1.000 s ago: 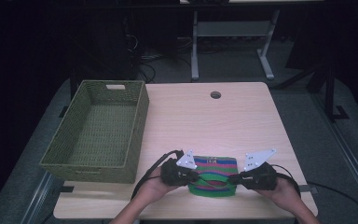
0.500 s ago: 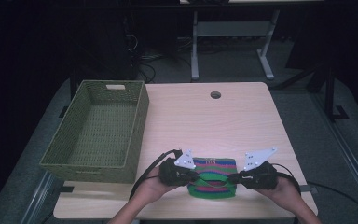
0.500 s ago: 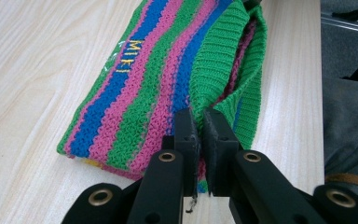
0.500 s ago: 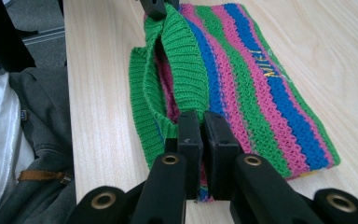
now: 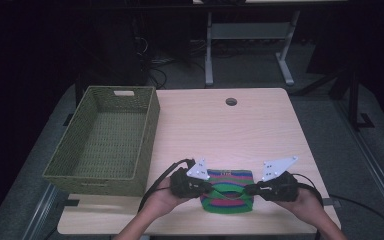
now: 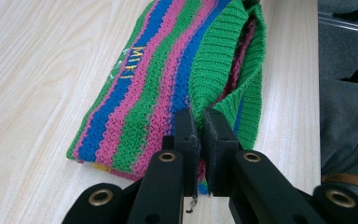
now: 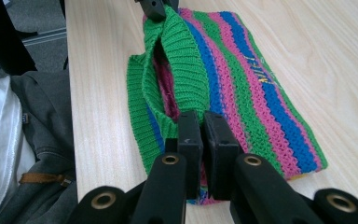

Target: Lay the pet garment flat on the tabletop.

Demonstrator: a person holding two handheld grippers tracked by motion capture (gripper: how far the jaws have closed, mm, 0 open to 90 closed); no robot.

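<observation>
A knitted hat (image 5: 228, 191) striped green, pink and blue lies near the table's front edge. Its green ribbed rim (image 6: 221, 70) faces the person and gapes open. My left gripper (image 5: 205, 188) is shut on the rim at the hat's left end, and in the left gripper view (image 6: 200, 122) the knit is pinched between the black jaws. My right gripper (image 5: 250, 189) is shut on the rim at the right end, with the fabric clamped in the right gripper view (image 7: 202, 126) too. Yellow lettering (image 7: 260, 73) runs along a blue stripe.
A green woven basket (image 5: 105, 141) stands empty at the table's left. A round cable hole (image 5: 231, 101) sits near the far edge of the table (image 5: 220, 130). Desk legs and cables lie on the dark floor beyond. The person's lap shows below the table edge.
</observation>
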